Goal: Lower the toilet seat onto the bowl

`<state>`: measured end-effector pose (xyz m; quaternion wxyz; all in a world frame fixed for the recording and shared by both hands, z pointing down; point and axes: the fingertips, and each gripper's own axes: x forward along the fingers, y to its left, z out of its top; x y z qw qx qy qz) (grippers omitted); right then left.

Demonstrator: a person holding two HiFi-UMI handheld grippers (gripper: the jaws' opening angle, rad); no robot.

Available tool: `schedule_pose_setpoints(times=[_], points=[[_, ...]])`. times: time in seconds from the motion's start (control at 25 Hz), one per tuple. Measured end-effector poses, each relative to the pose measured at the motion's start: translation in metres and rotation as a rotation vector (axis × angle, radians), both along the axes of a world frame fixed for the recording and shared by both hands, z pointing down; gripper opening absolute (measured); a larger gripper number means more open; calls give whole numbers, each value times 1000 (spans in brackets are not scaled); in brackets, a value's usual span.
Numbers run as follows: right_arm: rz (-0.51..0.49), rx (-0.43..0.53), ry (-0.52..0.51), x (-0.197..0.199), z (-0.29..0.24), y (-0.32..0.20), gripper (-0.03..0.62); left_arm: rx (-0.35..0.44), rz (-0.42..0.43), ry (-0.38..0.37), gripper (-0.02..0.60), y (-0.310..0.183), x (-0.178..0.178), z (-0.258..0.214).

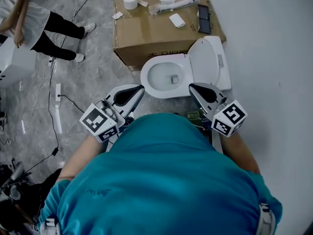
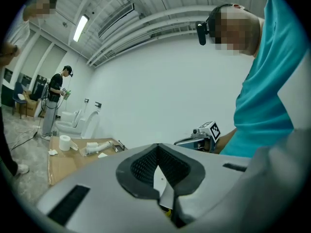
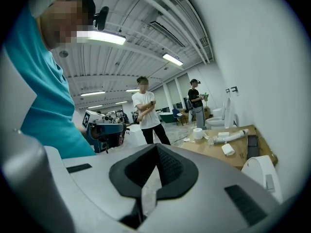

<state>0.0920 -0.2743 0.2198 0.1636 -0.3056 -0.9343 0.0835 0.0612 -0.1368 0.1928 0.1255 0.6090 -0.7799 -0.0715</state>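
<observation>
Against the white wall, the toilet seat [image 1: 209, 62] stands raised beside the open bowl [image 1: 152, 82]; seat and lid cannot be told apart there. The left gripper [image 1: 141, 88] and right gripper [image 1: 191, 86] hang just short of the bowl, each with jaws pressed together on nothing. A teal shirt [image 1: 161, 175] hides both handles, and the right gripper view catches only the seat's curved edge.

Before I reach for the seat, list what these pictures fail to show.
Head view: raised seat and lid read as one slab; cannot tell them apart.
Head view: the toilet's base is hidden beneath the bowl.
Right gripper view: bowl hidden behind the right gripper; only the seat's edge shows.
Left gripper view: this toilet does not show.
Head view: print on cardboard box too small.
</observation>
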Motion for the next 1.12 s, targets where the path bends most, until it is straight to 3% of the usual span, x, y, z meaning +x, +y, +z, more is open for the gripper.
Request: schedule_pose_setpoints(times=[1.12], points=[[12, 22, -17, -4, -6, -5, -3, 10, 9, 22, 5, -4, -6, -1]])
